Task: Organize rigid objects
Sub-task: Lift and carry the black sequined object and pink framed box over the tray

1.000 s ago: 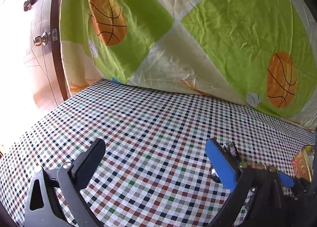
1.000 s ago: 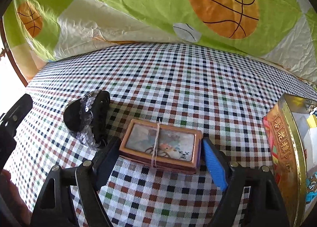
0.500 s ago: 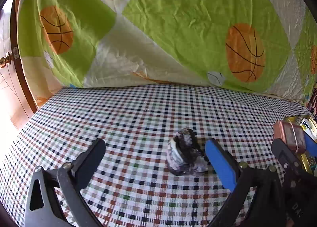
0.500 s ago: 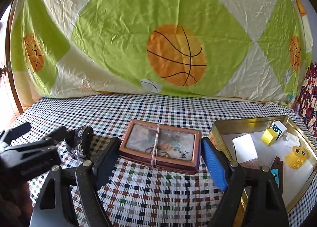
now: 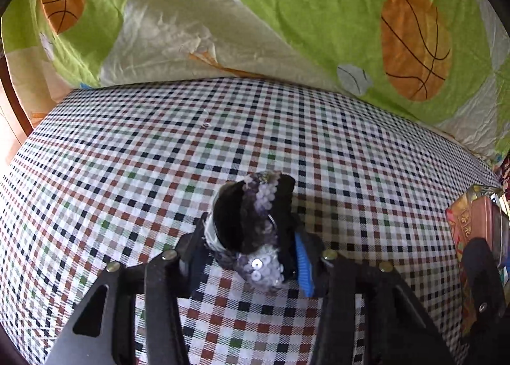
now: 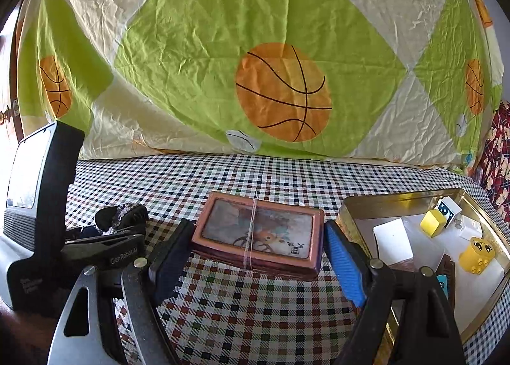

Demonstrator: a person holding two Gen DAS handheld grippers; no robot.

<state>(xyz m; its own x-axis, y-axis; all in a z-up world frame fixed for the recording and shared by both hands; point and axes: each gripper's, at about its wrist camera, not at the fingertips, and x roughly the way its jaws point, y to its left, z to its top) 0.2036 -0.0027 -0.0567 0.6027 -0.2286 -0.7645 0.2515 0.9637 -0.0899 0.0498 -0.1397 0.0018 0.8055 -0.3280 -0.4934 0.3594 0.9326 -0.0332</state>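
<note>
The left gripper (image 5: 247, 251) is closing on the sequinned hair clip (image 5: 255, 221) (lumpy, may squirt sideways); the right gripper (image 6: 255, 253) clamps the banded card box (image 6: 258, 232), which could tip.

Checked tablecloth (image 5: 159, 148); basketball-print sheet (image 6: 223, 46) behind.

Bright daylight glares from the left; fisheye edges bend darkly.
</note>
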